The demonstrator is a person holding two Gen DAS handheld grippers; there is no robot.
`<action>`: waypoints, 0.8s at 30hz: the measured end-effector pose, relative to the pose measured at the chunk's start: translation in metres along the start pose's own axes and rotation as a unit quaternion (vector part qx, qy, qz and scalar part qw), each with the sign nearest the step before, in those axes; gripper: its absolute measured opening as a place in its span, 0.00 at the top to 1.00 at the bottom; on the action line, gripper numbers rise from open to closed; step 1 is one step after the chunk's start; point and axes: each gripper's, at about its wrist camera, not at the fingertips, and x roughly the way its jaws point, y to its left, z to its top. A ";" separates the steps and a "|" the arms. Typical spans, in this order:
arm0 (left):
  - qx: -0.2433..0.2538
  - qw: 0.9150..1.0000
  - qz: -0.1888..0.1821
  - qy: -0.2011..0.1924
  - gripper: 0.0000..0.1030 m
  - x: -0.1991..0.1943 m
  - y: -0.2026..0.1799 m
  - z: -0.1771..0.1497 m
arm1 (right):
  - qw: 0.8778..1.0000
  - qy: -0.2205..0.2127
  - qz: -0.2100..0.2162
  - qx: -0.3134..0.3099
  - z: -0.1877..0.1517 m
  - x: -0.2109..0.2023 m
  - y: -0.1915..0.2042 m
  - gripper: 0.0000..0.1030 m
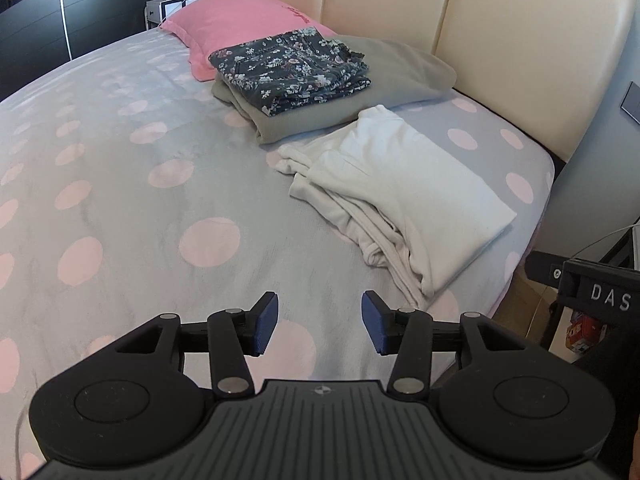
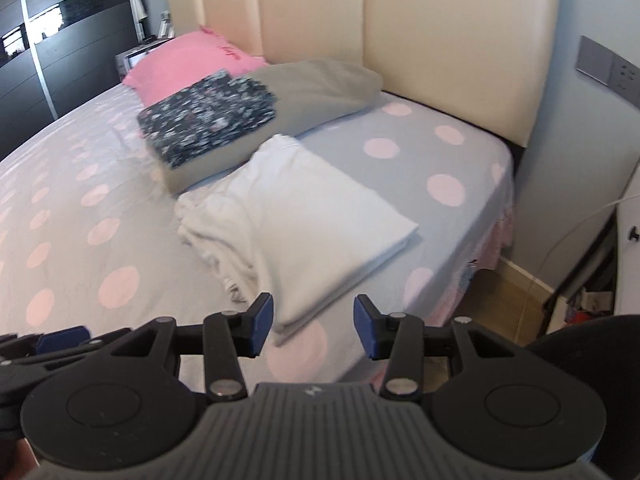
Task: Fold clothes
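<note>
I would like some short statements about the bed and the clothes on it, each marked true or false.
1. The floral garment lies on top of the grey garment. True.
2. The white garment is spread out flat and unfolded. False: it is folded into a pile.
3. The left gripper holds the white garment. False: its fingers are apart with nothing between them.
4. A pink pillow lies by the headboard. True.
5. The right gripper is empty. True.

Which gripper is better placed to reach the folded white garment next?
Probably the right gripper: the white garment lies just beyond its open fingers. The left gripper faces bare bedspread.
</note>
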 end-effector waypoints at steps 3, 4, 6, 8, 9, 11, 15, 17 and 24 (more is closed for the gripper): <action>-0.006 1.000 -0.002 0.003 0.57 0.002 0.003 -0.001 | 1.000 -0.001 -0.001 0.002 -0.002 0.004 0.001 0.54; -0.006 1.000 -0.001 0.003 0.57 0.002 0.003 -0.001 | 1.000 -0.004 -0.001 0.002 -0.003 0.004 0.001 0.54; -0.007 1.000 0.002 0.005 0.57 0.003 0.004 -0.001 | 1.000 -0.008 0.000 0.002 -0.005 0.004 0.001 0.54; -0.006 1.000 0.005 0.007 0.56 0.004 0.004 -0.001 | 1.000 -0.006 0.000 -0.001 -0.005 0.005 0.002 0.54; -0.005 1.000 0.006 0.008 0.56 0.005 0.004 -0.001 | 1.000 -0.005 0.000 -0.002 -0.005 0.006 0.003 0.54; -0.002 1.000 0.007 0.009 0.56 0.005 0.003 -0.002 | 1.000 -0.005 -0.003 -0.004 -0.006 0.006 0.004 0.54; 0.004 1.000 0.010 0.009 0.55 0.005 0.000 -0.003 | 1.000 -0.008 -0.002 -0.003 -0.007 0.005 0.004 0.54; 0.006 1.000 0.013 0.010 0.55 0.005 -0.001 -0.004 | 1.000 -0.008 -0.002 -0.004 -0.007 0.005 0.004 0.54; 0.007 1.000 0.014 0.011 0.54 0.005 -0.003 -0.003 | 1.000 -0.010 -0.001 -0.003 -0.008 0.004 0.004 0.54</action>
